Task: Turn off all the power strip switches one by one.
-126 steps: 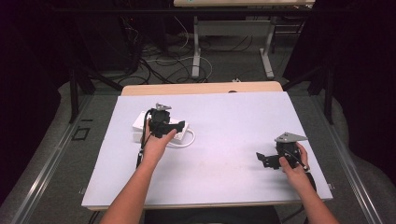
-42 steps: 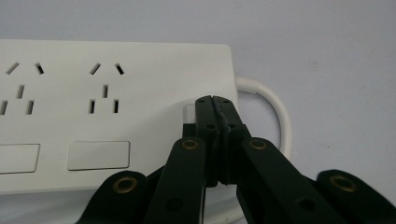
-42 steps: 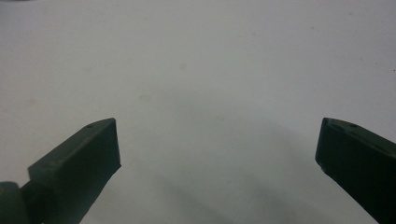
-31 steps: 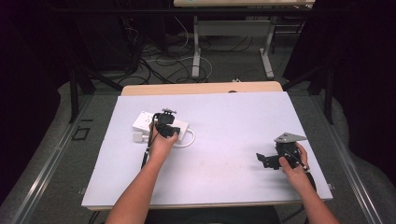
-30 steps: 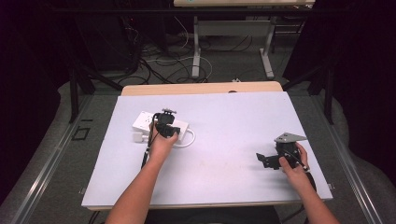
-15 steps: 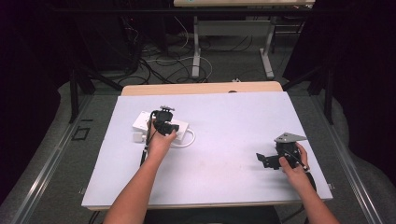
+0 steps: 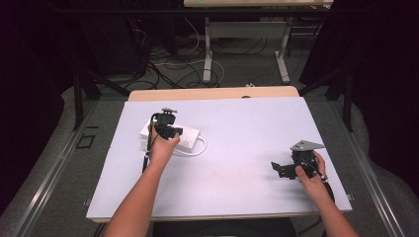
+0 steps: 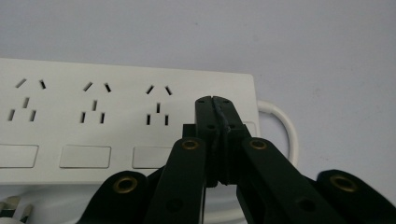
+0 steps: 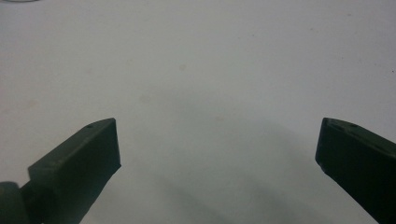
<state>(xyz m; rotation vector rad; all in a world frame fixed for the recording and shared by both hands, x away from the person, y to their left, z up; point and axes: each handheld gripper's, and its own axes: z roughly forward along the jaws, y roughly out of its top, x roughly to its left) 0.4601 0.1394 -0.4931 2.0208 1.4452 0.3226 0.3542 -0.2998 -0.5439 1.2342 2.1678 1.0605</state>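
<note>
Since a second ago the left claw (image 7: 170, 129) has lifted slightly over the white power strip (image 7: 185, 137), while the right claw (image 7: 279, 169) has stayed where it was.

On the pale tabletop (image 7: 237, 128), the power strip lies left of centre toward the far side, its white cable (image 7: 195, 150) looping out from its near right end. A person's left hand (image 7: 162, 145) holds the left claw above the strip's right end; in the left gripper view its jaws are pressed together with nothing between them, tips in front of the strip's right end, just right of the third outlet (image 8: 158, 105). The right claw rests low over bare tabletop near the right edge, well apart from the strip, its jaws standing wide apart and empty in the right gripper view.
</note>
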